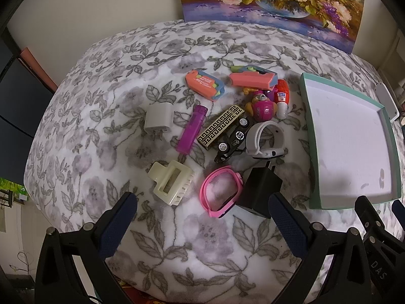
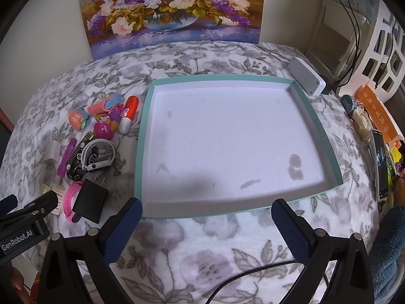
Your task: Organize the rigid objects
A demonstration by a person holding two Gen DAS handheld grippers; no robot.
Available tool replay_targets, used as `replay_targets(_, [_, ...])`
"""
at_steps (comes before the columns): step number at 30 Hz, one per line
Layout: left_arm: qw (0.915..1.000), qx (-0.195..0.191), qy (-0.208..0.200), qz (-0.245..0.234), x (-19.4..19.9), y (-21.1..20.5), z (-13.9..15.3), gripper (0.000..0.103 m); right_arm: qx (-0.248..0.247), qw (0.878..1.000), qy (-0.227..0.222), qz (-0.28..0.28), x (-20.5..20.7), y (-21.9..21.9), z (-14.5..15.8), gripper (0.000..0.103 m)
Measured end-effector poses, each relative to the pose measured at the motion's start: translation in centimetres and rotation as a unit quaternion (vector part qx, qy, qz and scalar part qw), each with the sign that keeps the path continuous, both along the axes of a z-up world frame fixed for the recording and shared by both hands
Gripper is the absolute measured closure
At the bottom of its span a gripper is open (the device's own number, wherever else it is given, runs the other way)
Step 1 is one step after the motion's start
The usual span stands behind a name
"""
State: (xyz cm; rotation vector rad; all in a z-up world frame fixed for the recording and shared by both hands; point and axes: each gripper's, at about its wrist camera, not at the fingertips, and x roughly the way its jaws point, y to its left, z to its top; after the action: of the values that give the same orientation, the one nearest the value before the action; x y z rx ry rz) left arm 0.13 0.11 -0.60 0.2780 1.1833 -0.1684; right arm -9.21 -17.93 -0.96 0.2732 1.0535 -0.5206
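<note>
A heap of small rigid items lies on the flowered cloth: a cream hair claw [image 1: 170, 182], a pink watch band [image 1: 221, 191], a black charger [image 1: 262, 190], a white charger [image 1: 159, 119], a purple lighter [image 1: 192, 129], a patterned gold-black box [image 1: 220, 128], a toy car [image 1: 234, 140], a white watch [image 1: 264, 139] and two pink-blue cutters [image 1: 205, 84]. My left gripper [image 1: 201, 202] hangs open just short of the claw and pink band. A shallow teal-rimmed tray [image 2: 145, 129] with a white floor lies to the right, nothing in it. My right gripper [image 2: 206, 210] is open at its near edge.
A flower painting [image 2: 172, 7] leans on the wall behind the table. A white box [image 2: 306, 76], tape rolls, a phone [image 2: 381, 164] and orange packaging crowd the table's right edge. A blue sleeve [image 2: 389, 248] shows at lower right. A cable trails under the right gripper.
</note>
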Motion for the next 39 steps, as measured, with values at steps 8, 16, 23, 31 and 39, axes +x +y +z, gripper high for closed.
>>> replay_targets(8, [1.0, 0.0, 0.0, 0.0, -0.19, -0.18, -0.16, 0.0, 0.0, 1.0, 0.001, 0.0, -0.02, 0.0, -0.04, 0.0])
replay_targets(16, [1.0, 0.0, 0.001, 0.001, -0.37, -0.31, -0.31, 0.0, -0.001, 1.0, 0.003, 0.0, 0.05, 0.02, -0.09, 0.0])
replay_targets(23, [1.0, -0.001, 0.004, 0.001, -0.4, -0.29, -0.29, 0.0, -0.001, 1.0, 0.003, 0.0, 0.03, -0.02, -0.05, 0.0])
replay_targets(31, [1.0, -0.002, 0.005, 0.001, -0.33, -0.28, -0.17, 0.0, 0.001, 1.0, 0.007, -0.008, -0.08, -0.27, -0.16, 0.0])
replay_targets(39, [0.9999, -0.009, 0.011, 0.002, -0.19, -0.19, -0.13, 0.0, 0.002, 1.0, 0.008, -0.011, -0.13, -0.42, -0.2, 0.0])
